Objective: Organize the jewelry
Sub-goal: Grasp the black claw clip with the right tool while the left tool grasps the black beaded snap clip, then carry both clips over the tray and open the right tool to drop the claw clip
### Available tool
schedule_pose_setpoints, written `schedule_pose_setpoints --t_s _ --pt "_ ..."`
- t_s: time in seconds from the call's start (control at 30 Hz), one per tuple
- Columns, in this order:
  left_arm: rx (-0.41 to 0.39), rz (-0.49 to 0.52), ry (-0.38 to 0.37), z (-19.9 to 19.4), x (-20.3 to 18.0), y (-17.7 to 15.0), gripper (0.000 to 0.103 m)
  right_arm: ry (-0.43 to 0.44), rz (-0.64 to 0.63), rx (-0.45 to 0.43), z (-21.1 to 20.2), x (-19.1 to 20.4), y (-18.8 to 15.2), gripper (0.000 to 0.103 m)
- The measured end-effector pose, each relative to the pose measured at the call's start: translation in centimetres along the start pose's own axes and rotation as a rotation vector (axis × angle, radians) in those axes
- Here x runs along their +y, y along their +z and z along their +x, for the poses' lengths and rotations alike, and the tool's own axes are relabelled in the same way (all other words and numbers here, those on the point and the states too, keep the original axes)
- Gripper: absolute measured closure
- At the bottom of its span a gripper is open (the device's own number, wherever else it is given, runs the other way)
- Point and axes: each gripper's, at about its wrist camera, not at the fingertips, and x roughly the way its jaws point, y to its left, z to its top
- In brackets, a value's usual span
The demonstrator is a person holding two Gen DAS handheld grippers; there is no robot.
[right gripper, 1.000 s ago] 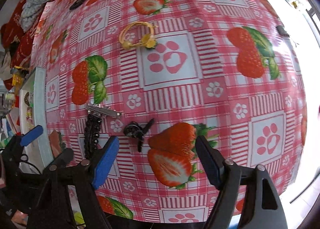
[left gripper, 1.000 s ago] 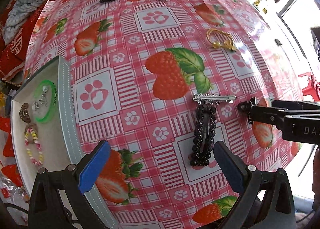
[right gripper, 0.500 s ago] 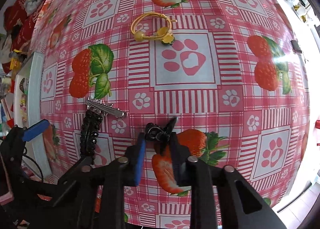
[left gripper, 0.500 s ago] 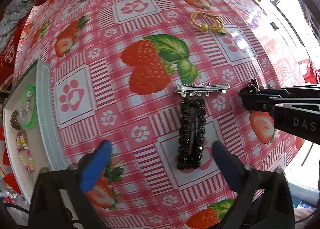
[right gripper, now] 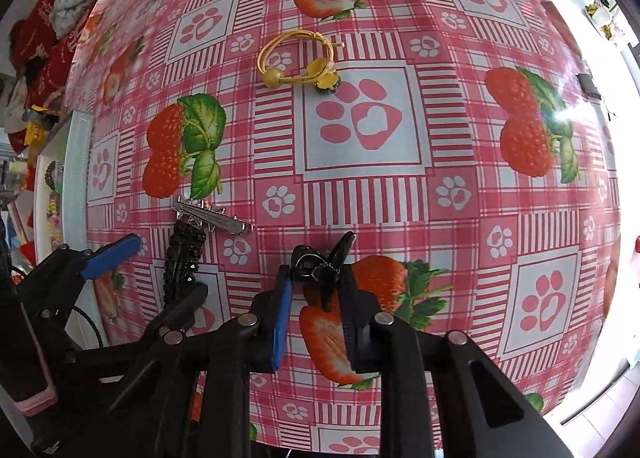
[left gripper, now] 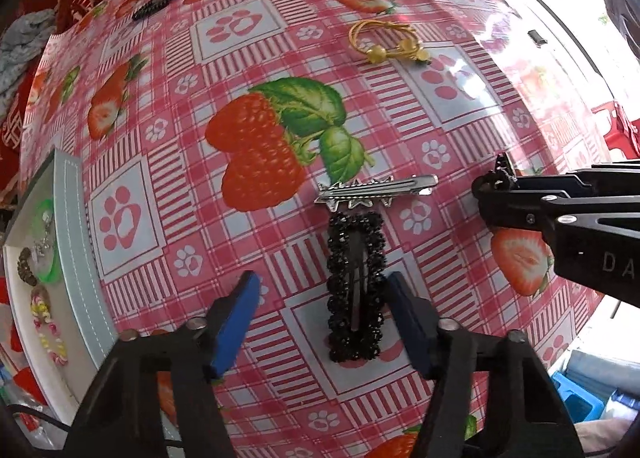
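Right hand-held gripper (right gripper: 316, 290) clenched on a small black hair clip (right gripper: 320, 262) just right of the black beaded barrette (left gripper: 355, 290), which lies on the tabletop (left gripper: 400, 106) between the spread fingers of the left hand-held gripper (left gripper: 320, 322).

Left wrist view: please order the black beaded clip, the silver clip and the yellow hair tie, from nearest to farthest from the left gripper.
1. Black beaded clip, between the left gripper's fingers.
2. Silver clip, just beyond it.
3. Yellow hair tie, far up the table, slightly right.

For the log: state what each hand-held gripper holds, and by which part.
Right hand-held gripper is shut on the small black hair clip, gripped at its lower middle. Left hand-held gripper holds nothing.
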Motion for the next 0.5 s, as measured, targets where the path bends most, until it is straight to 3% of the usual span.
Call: schedule_pose_setpoints --t_s 0.1,0.5 --pt "-0.014 0.01 -0.012 -0.7 0.0 0.1 0.067 -0.001 0.002 -0.001 -0.2 0.0 0.0 0.079" --pt "-0.061 -0.105 -0.103 -3.5 1.7 0.1 0.067 0.006 0.006 -0.021 -1.3 0.2 0.2 0.079"
